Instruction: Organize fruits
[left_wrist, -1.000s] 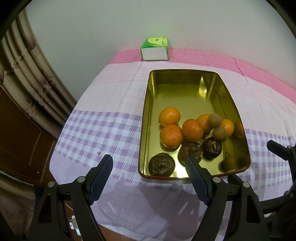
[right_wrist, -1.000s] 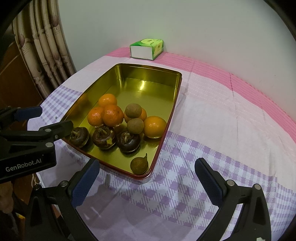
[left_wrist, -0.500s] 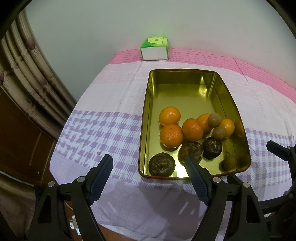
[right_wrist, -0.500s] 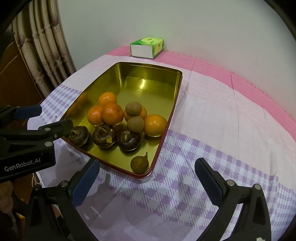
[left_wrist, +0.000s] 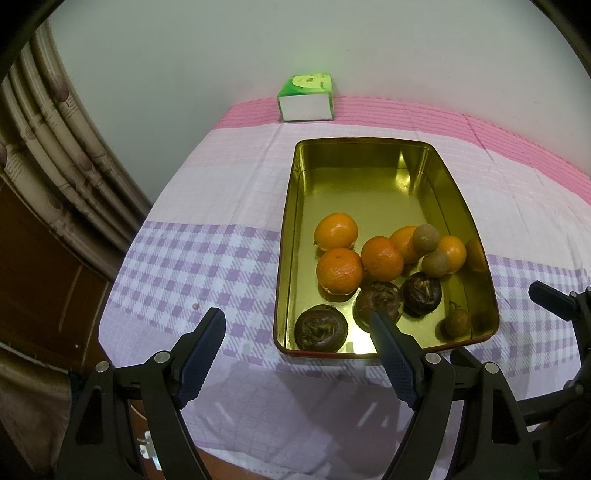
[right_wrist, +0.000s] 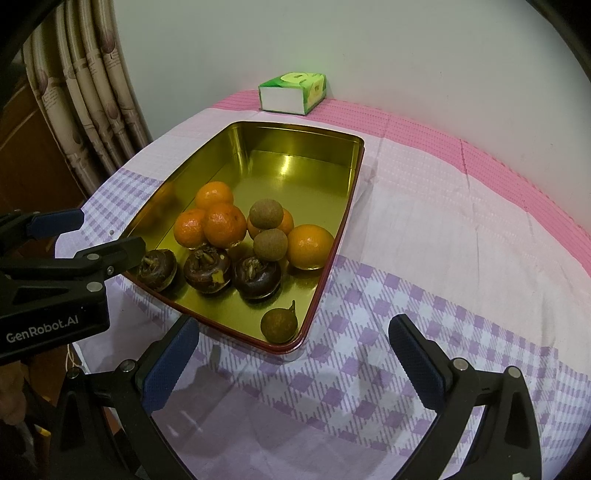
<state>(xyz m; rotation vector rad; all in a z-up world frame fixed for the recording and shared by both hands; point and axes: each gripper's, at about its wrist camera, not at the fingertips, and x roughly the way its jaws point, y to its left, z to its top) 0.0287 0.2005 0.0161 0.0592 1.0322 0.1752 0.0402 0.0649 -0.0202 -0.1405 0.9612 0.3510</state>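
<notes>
A gold metal tin (left_wrist: 369, 173) (right_wrist: 295, 147) sits on the checked cloth. Its near half holds several oranges (left_wrist: 339, 270) (right_wrist: 224, 224), three dark brown water chestnuts (left_wrist: 320, 332) (right_wrist: 207, 270) and three small brown longans (left_wrist: 458, 323) (right_wrist: 279, 325). My left gripper (left_wrist: 297, 332) is open and empty, hovering over the tin's near left corner. My right gripper (right_wrist: 293, 343) is open and empty, just in front of the tin's near right corner. The left gripper also shows in the right wrist view (right_wrist: 107, 240).
A green and white tissue box (left_wrist: 306, 98) (right_wrist: 293, 92) stands at the back by the wall. Curtains (left_wrist: 55, 166) hang at the left. The cloth-covered table (right_wrist: 461, 258) stretches to the right of the tin, its edge close below the grippers.
Almost nothing has changed. The right wrist view has crept slightly toward the tin; both grippers stay open and the fruits have not moved.
</notes>
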